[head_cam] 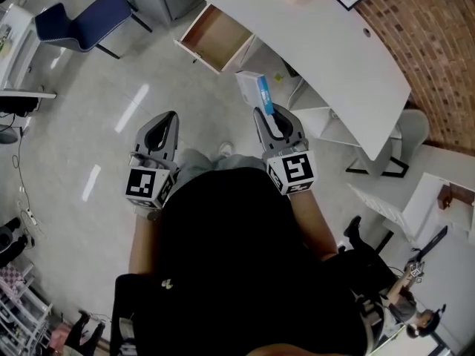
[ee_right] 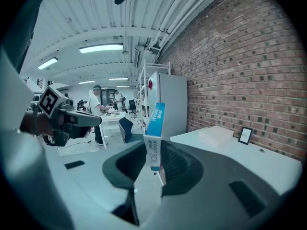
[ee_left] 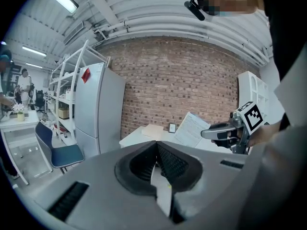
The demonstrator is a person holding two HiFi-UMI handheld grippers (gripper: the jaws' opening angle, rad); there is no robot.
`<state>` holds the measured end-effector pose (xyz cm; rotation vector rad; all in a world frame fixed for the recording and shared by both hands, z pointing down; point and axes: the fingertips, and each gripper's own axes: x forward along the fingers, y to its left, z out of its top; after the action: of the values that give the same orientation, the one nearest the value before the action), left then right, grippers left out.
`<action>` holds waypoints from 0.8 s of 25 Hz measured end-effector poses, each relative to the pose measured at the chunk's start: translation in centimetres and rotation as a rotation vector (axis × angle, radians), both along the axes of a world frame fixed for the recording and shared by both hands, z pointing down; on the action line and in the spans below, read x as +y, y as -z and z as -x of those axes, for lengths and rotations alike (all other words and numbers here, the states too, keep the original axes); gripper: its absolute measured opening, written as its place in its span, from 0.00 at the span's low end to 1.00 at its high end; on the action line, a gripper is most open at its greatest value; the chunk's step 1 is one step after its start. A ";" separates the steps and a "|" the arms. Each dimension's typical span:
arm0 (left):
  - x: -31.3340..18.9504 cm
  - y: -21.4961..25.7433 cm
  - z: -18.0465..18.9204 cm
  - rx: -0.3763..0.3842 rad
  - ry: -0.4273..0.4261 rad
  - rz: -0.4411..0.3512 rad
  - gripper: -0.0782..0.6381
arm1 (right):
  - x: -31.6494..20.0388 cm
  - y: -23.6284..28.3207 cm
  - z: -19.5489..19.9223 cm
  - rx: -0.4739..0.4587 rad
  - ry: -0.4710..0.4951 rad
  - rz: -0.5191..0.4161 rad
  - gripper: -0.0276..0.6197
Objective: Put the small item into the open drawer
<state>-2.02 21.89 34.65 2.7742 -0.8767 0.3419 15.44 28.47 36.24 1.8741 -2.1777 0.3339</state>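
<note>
Right gripper [ee_right: 154,169] is clenched on a small blue-and-white box [ee_right: 154,128], which stands on edge between its jaws, up in the air in front of the person. Left gripper [ee_left: 155,150] has its jaws together, nothing in them. Beyond the box and apart from it, the open drawer [head_cam: 215,35] juts from under the white surface [head_cam: 334,43].

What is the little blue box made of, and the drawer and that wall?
The blue box looks like thin printed cardboard, with sharp folded edges. The open drawer seems wood-look board, matte tan inside. The wall is rough brick: mortar lines.
</note>
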 end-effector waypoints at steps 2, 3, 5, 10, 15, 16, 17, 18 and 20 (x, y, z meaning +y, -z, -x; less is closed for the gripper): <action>-0.5 -0.6 -0.1 -0.016 0.027 0.025 0.11 | -0.5 -0.6 -0.8 -0.004 0.002 0.014 0.20; -0.9 -0.8 -0.2 -0.016 0.037 0.037 0.11 | -1.0 -0.9 -1.0 -0.003 0.003 0.021 0.20; -1.8 -1.1 -0.3 -0.004 0.045 0.052 0.11 | -2.0 -1.4 -1.4 -0.001 0.000 0.035 0.20; -5.6 -2.5 0.2 -0.013 0.034 0.092 0.11 | -5.8 -2.3 -1.2 0.013 -0.013 0.059 0.20; -9.8 -2.4 -0.3 0.018 -0.003 0.088 0.11 | -9.9 -2.3 -0.7 0.030 -0.013 0.092 0.20; -10.8 -2.6 -0.2 0.014 -0.009 0.095 0.11 | -10.8 -2.5 -0.7 0.035 -0.017 0.100 0.20; -12.1 -2.8 0.0 0.010 -0.013 0.104 0.11 | -12.0 -2.8 -0.5 0.039 -0.026 0.109 0.20; -13.5 -3.1 0.4 0.007 -0.018 0.112 0.11 | -13.2 -3.1 -0.1 0.039 -0.037 0.116 0.20; -16.1 -3.3 1.3 0.018 -0.039 0.118 0.11 | -15.5 -3.7 0.9 0.037 -0.059 0.130 0.20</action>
<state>-3.31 5.82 37.99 2.6842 -0.7727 0.3621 14.59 12.93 39.96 1.8612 -2.0282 0.4373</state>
